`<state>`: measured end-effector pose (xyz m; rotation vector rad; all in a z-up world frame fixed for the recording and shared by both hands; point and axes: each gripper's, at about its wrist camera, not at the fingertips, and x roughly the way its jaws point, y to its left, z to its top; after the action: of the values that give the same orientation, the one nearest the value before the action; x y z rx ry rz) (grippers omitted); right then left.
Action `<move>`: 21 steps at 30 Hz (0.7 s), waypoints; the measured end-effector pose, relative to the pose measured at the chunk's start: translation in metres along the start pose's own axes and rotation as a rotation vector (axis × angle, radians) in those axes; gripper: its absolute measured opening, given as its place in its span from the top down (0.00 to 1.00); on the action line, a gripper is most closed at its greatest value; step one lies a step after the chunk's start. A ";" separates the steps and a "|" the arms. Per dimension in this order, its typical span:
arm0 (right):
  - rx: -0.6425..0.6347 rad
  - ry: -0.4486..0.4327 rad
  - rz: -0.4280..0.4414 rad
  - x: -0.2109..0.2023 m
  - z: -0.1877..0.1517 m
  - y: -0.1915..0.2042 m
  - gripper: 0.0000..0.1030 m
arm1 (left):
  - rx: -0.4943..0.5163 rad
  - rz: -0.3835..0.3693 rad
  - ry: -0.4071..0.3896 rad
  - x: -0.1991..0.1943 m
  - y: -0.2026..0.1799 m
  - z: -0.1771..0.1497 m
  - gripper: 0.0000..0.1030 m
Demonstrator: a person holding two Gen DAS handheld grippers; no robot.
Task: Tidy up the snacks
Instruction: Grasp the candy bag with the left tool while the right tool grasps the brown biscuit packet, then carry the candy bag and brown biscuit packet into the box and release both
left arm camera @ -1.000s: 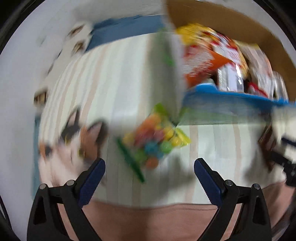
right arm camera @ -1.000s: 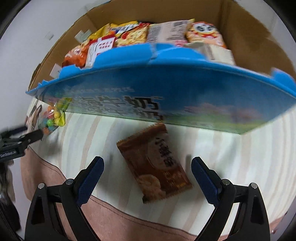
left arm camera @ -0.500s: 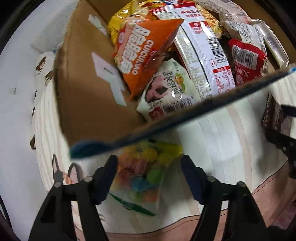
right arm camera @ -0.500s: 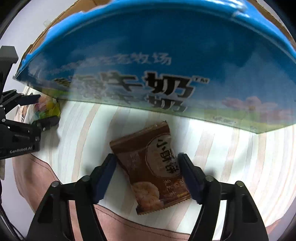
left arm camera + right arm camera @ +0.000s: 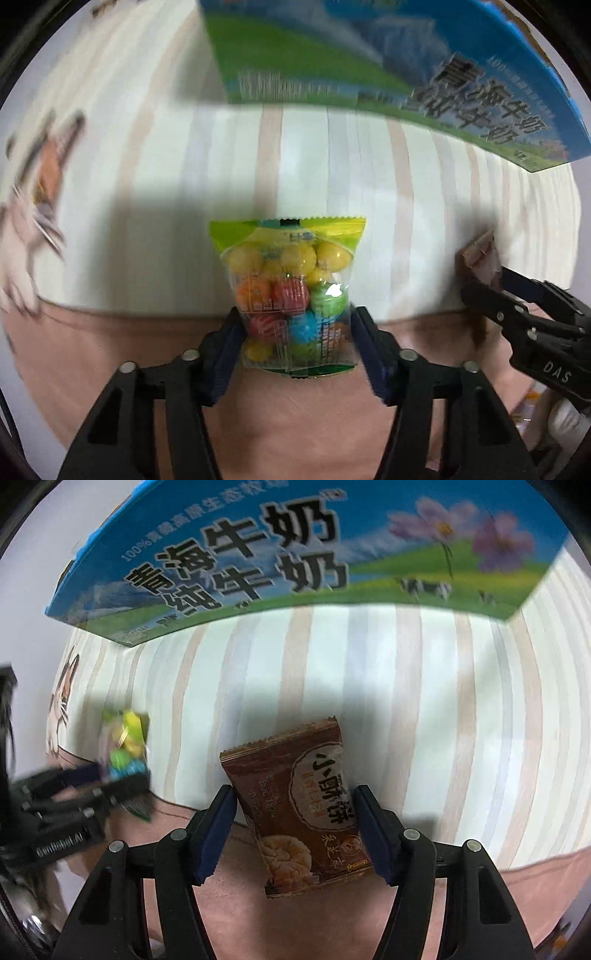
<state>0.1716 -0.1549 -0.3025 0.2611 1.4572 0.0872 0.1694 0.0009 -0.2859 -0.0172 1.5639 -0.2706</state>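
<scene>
A clear bag of coloured candy balls (image 5: 291,291) with a green top sits between the blue pads of my left gripper (image 5: 297,339), which is shut on its lower half. A brown biscuit packet (image 5: 306,812) lies tilted between the pads of my right gripper (image 5: 295,823), and both pads press its sides. Each gripper shows in the other's view: the right gripper (image 5: 495,284) with the brown packet (image 5: 480,254) at the right, the left gripper (image 5: 122,775) with the candy bag (image 5: 125,742) at the left. The blue and green milk carton box (image 5: 295,554) stands just behind both.
Everything rests on a striped sheet (image 5: 332,166) with a cat print (image 5: 62,698) at the left. A pink band (image 5: 295,424) borders the sheet's near edge under the grippers. The box wall (image 5: 369,66) fills the top of both views; its inside is hidden.
Both grippers dropped toward the sheet and their jaws narrowed from wide open onto the candy bag and the brown packet. The snacks inside the box went out of sight.
</scene>
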 end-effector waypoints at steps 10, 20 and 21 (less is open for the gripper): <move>0.009 0.108 -0.012 0.026 0.031 0.019 0.11 | -0.036 -0.040 0.051 0.013 0.035 0.033 0.34; 0.006 0.160 0.050 0.036 0.040 0.014 0.10 | -0.113 -0.074 0.049 0.040 0.033 0.065 0.00; 0.002 0.153 0.032 0.034 0.041 0.012 0.19 | -0.133 -0.072 0.037 0.041 0.034 0.065 0.00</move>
<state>0.2171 -0.1410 -0.3289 0.2845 1.6055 0.1337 0.2387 0.0164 -0.3317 -0.1736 1.6176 -0.2245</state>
